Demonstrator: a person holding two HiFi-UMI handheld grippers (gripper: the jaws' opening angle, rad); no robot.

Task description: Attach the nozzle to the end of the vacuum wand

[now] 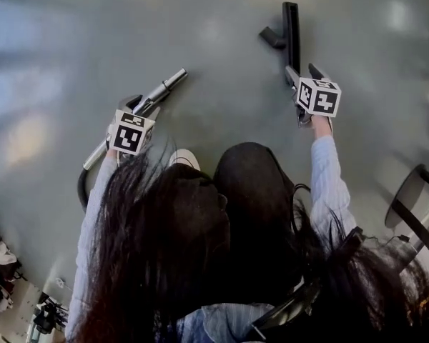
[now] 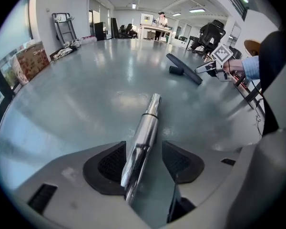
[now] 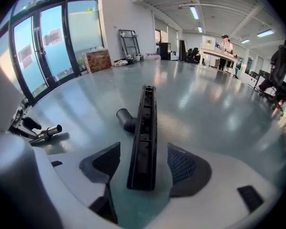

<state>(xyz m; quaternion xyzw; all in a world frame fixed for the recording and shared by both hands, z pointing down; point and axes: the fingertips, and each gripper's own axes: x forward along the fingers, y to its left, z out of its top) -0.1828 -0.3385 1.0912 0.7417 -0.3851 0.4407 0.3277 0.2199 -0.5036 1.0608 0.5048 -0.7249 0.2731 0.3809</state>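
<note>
Chrome vacuum wand [image 2: 145, 128] on floor [image 2: 86, 89], straddled by released left tool [image 2: 144, 162]; black nozzle [image 3: 145, 128] likewise inside released right tool [image 3: 144, 168], apparently untouched. Grasp step pending. Next: clench both, lift, align socket.

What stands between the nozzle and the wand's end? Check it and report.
Nothing visible does. Only bare floor separates the nozzle from the open end of the wand. The left tool straddles the wand and the right tool straddles the nozzle, both with jaws apart.
</note>
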